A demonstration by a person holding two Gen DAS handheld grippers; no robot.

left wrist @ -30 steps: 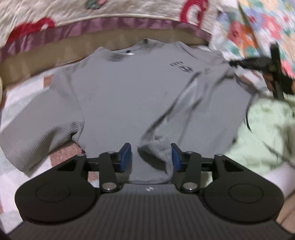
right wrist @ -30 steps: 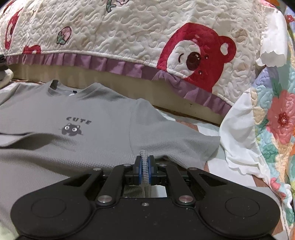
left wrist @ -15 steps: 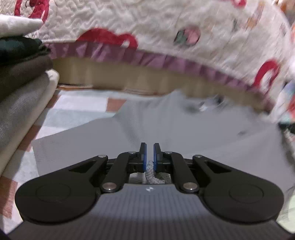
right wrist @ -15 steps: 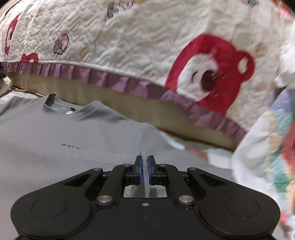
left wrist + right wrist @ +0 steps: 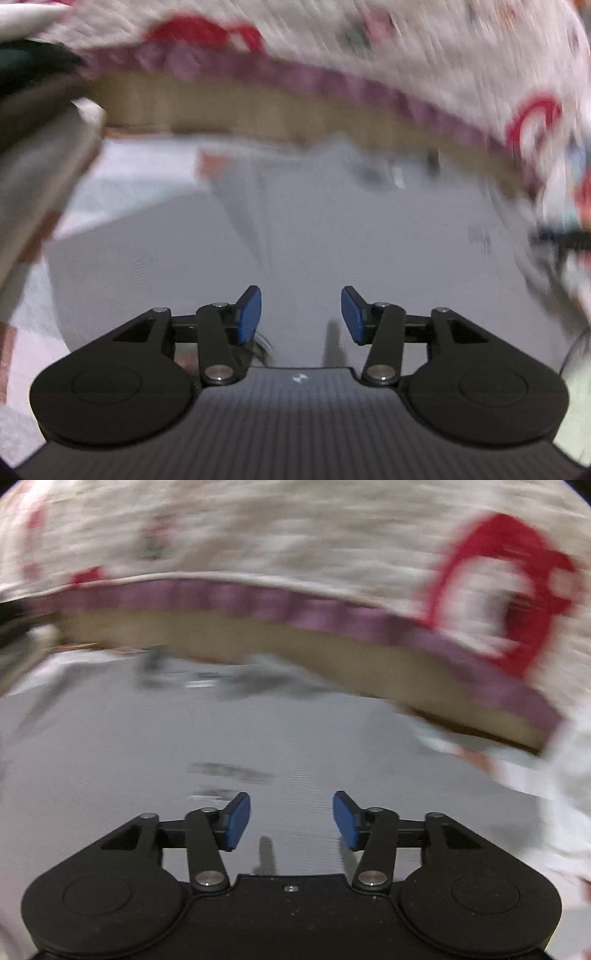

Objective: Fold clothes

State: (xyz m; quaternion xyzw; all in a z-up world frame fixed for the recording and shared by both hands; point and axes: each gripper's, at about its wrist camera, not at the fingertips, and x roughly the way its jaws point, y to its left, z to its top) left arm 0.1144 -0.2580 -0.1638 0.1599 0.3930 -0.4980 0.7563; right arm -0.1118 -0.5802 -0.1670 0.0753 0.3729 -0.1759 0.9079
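Note:
A grey T-shirt (image 5: 332, 236) lies spread flat on the checked bedding, its collar toward the far side; both views are blurred by motion. My left gripper (image 5: 301, 314) is open and empty just above the shirt's near part. My right gripper (image 5: 291, 821) is also open and empty over the grey T-shirt (image 5: 184, 746), with its dark chest print (image 5: 229, 771) just ahead of the left finger.
A quilted cover with red bear prints and a purple frill (image 5: 258, 602) hangs along the far side. A stack of folded clothes (image 5: 33, 122) stands at the left. The other gripper (image 5: 561, 240) shows at the left wrist view's right edge.
Both grippers were shut on folds of the shirt half a second ago; both have opened and let the cloth go. Both views now blur with motion.

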